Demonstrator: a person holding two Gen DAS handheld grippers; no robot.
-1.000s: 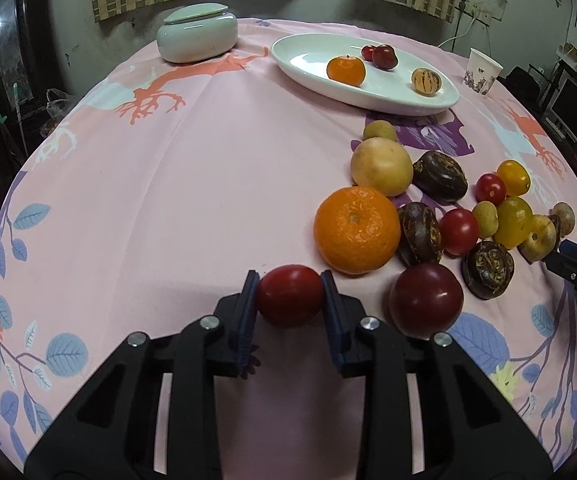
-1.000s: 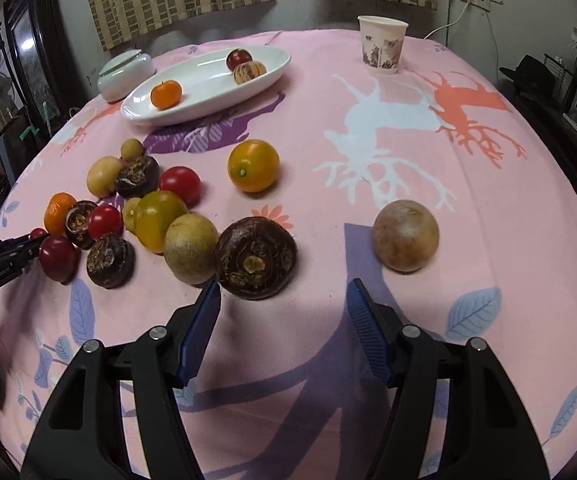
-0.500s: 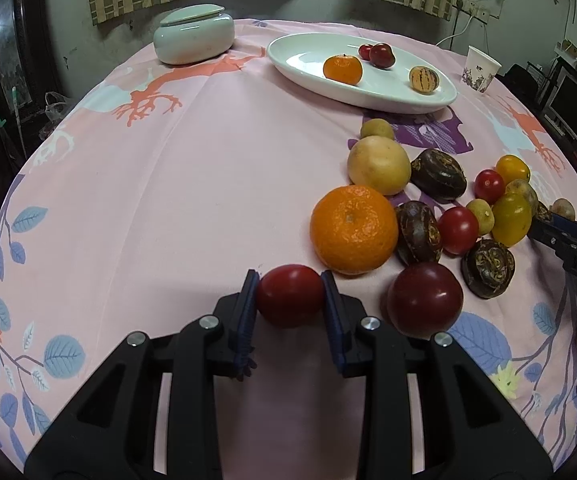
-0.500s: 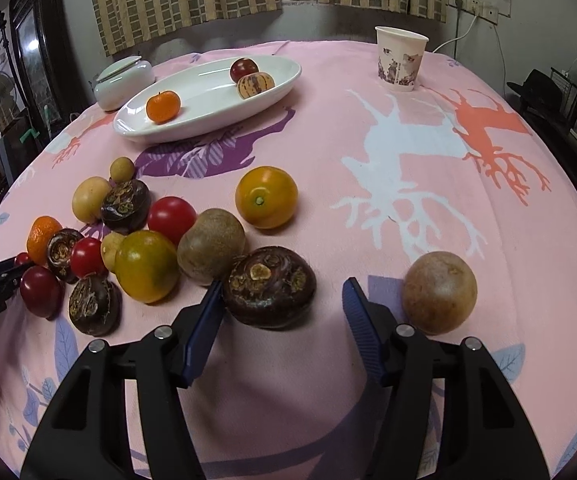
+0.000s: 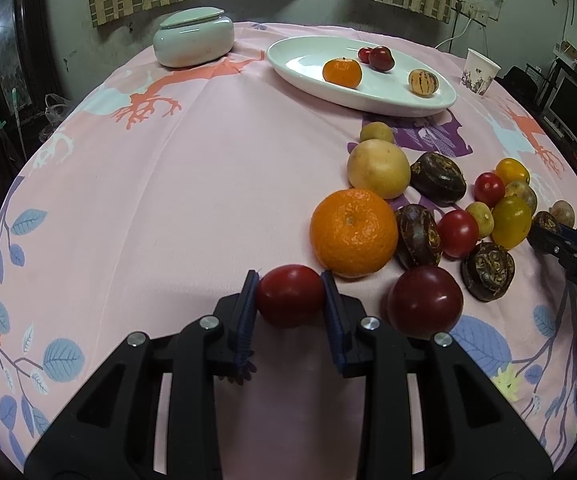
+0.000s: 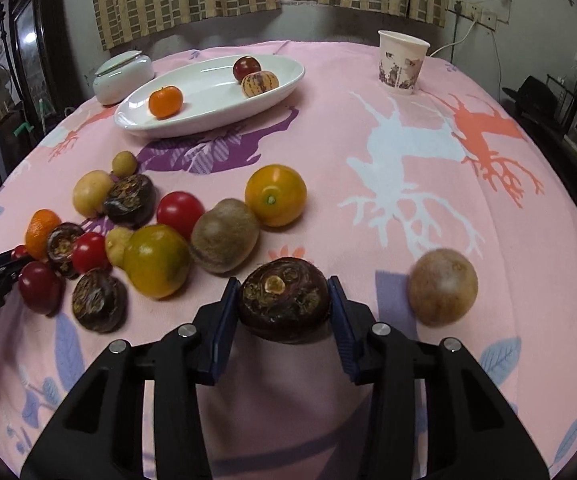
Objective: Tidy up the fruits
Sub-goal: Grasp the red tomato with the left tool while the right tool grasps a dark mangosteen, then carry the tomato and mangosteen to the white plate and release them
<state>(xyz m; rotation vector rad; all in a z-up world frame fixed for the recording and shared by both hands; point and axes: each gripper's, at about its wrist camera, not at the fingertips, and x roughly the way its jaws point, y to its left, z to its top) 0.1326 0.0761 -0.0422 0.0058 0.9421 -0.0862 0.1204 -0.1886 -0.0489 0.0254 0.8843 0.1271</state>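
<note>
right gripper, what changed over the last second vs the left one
The right gripper came forward around the dark water chestnut and its jaws have just been closing; the pads now press its sides. The left gripper stayed put, clamped on the red tomato. The white dish and loose fruit are unchanged.

pink printed tablecloth [image 5: 208, 200], white dish [image 5: 300, 68]

Both grippers angle down toward the pink tablecloth [image 5: 208, 184]: the left gripper [image 5: 290, 297] clamps a red tomato [image 5: 290, 295], while the right gripper [image 6: 284, 302], jaws just closing, presses a dark brown fruit [image 6: 284, 300].
</note>
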